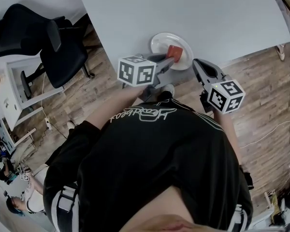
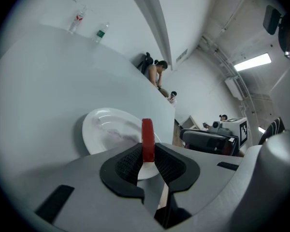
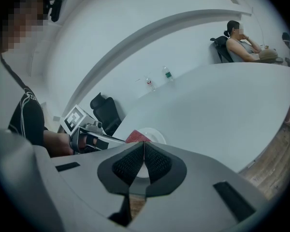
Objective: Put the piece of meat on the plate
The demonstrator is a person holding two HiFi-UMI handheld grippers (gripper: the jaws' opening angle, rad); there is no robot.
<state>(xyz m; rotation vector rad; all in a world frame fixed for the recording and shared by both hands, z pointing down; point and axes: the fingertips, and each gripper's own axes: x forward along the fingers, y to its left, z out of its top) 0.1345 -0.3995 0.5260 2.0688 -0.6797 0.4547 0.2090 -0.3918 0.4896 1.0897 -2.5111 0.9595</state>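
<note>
Over the plate [image 2: 104,129], your left claw [image 2: 147,152] grips the meat [image 2: 148,135], right claw [image 3: 144,150] clenched empty; lower, then release.

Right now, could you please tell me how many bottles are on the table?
2. Both stand near the far edge of the table: a red-label bottle and a green-label bottle beside it. Others may be out of view.

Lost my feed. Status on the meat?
Left gripper shut on meat, over plate. Right gripper shut, empty. Nothing in the way.
</note>
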